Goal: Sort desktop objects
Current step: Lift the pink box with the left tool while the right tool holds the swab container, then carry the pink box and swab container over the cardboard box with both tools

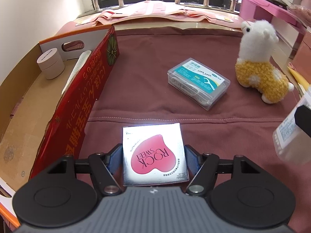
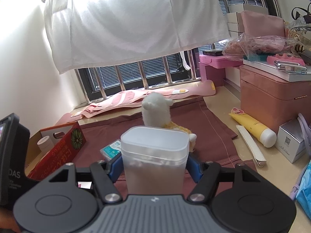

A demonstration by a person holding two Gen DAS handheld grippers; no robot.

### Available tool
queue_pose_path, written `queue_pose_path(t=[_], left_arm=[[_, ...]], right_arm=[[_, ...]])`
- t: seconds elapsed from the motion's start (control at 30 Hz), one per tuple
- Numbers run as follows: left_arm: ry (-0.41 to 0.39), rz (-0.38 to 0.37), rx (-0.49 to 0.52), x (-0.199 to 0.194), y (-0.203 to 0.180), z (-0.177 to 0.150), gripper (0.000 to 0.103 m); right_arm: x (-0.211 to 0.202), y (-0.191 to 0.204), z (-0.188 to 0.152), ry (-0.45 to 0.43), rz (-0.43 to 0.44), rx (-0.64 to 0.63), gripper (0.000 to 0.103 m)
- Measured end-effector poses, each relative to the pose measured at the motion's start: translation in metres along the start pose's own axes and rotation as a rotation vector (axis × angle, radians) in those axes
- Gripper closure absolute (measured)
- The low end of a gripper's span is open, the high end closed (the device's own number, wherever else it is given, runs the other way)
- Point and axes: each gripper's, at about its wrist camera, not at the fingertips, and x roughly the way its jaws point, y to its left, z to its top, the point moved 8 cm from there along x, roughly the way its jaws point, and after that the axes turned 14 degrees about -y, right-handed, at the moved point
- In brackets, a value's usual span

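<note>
My left gripper (image 1: 154, 156) is shut on a silver square box (image 1: 154, 153) with a pink heart reading "ROCK SWEET", held just above the maroon cloth (image 1: 147, 81). My right gripper (image 2: 154, 165) is shut on a frosted plastic cotton swab box (image 2: 154, 155), held upright; the same swab box (image 1: 287, 136) shows at the right edge of the left wrist view. A clear floss pick box (image 1: 198, 82) lies on the cloth. Beside it stands a white and yellow plush alpaca (image 1: 260, 66), seen from behind as the alpaca (image 2: 157, 110) in the right wrist view.
An open red cardboard box (image 1: 81, 104) stands at the left with a white round jar (image 1: 51, 63) inside. On the right lie a yellow tube (image 2: 252, 129), a nail file (image 2: 250, 145), a silver carton (image 2: 291, 141) and a pink case (image 2: 272, 101). A white towel (image 2: 132, 23) hangs overhead.
</note>
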Motion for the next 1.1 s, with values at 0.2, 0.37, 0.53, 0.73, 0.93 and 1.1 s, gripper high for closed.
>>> queue_pose_path(t=[0.2,0.37,0.53,0.73,0.93,1.1], left_arm=[[-0.054,-0.020,0.032,-0.015,-0.001,0.007,0.035],[-0.097,-0.045,0.044,-0.033,0.000,0.015,0.035],[-0.140,-0.068,0.036,-0.055,0.009,0.022,0.035],[-0.204,-0.091,0.022,-0.085,0.022,0.032,0.035],[-0.271,-0.115,0.010,-0.116,0.035,0.043,0.035],[-0.310,-0.108,0.000,-0.134,0.053,0.052,0.035]], right_arm=[[-0.003,-0.001,0.003,0.003,-0.016,-0.012,0.036],[-0.010,0.003,0.009,-0.004,-0.021,-0.027,0.036],[-0.018,0.018,0.014,-0.010,-0.006,-0.041,0.036],[-0.031,0.042,0.024,-0.032,0.014,-0.069,0.036],[-0.044,0.068,0.039,-0.062,0.031,-0.102,0.036],[-0.051,0.089,0.050,-0.080,0.044,-0.116,0.036]])
